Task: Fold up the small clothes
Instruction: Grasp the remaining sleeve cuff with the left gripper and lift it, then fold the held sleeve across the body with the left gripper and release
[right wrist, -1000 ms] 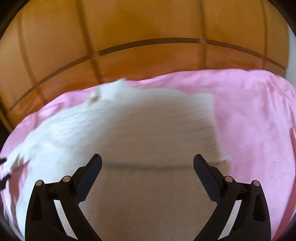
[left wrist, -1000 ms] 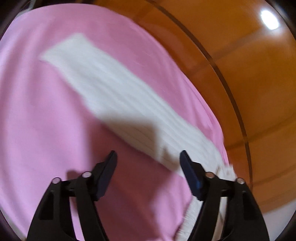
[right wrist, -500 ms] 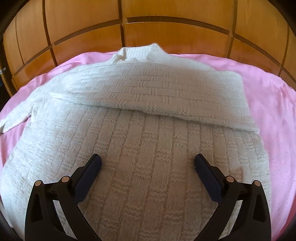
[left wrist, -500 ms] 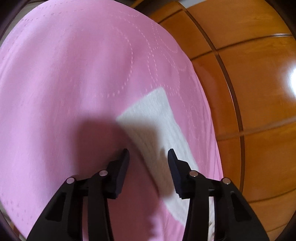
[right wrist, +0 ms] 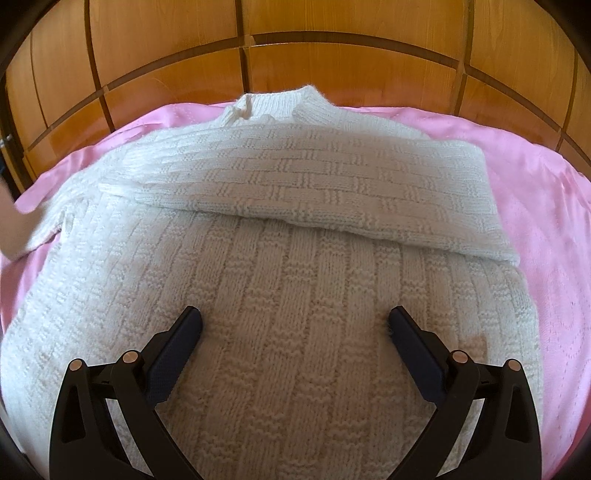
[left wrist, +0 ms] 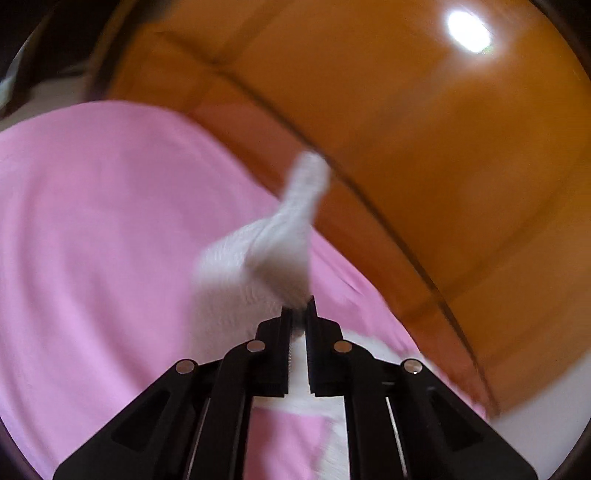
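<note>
A white knitted sweater (right wrist: 288,295) lies on a pink cloth (right wrist: 546,206). Its right sleeve (right wrist: 332,184) is folded across the chest, and the collar (right wrist: 291,103) points to the far edge. My right gripper (right wrist: 295,325) is open, its fingers resting on the sweater's lower body. In the left wrist view my left gripper (left wrist: 298,314) is shut on the end of the sweater's left sleeve (left wrist: 273,251) and holds it lifted above the pink cloth (left wrist: 92,240). This view is blurred by motion.
Behind the pink cloth stands a glossy orange wooden panelled wall (right wrist: 332,55), also in the left wrist view (left wrist: 443,147). A bright light reflection (left wrist: 467,27) shows on it. Pink cloth extends on both sides of the sweater.
My left gripper has closed on the left sleeve's end and lifted it off the cloth. My right gripper has stayed open on the sweater body, hardly moving.
</note>
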